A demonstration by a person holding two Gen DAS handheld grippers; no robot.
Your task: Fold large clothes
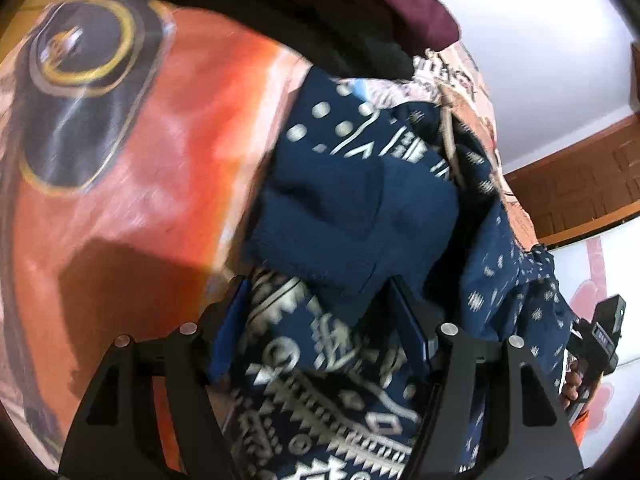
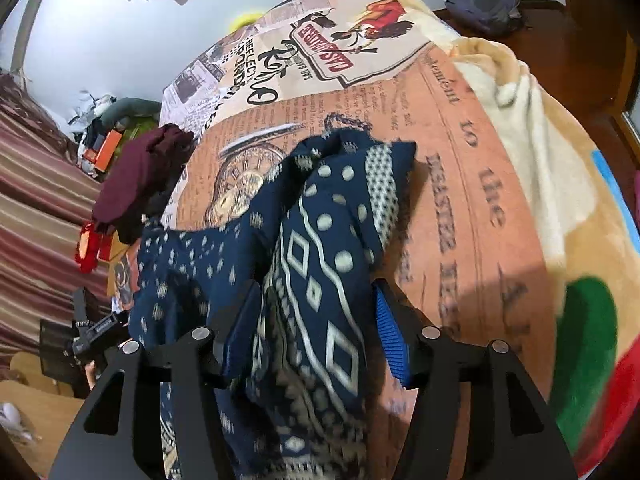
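A navy garment with a white pattern (image 1: pixel 340 208) lies bunched on the printed bed cover (image 1: pixel 160 140). My left gripper (image 1: pixel 320 312) has the cloth between its blue-padded fingers and is shut on it. In the right wrist view the same garment (image 2: pixel 320 240) runs between the fingers of my right gripper (image 2: pixel 316 320), which is shut on a fold of it. The cloth hangs slack between the two grippers. The right gripper also shows at the right edge of the left wrist view (image 1: pixel 600 336).
A maroon garment (image 2: pixel 136 176) and a dark one (image 1: pixel 280 20) lie piled at the bed's edge. A cream fleece blanket (image 2: pixel 532 128) covers the right side of the bed. A backpack (image 2: pixel 486 6) sits on the wooden floor. A striped curtain (image 2: pixel 36 200) hangs at the left.
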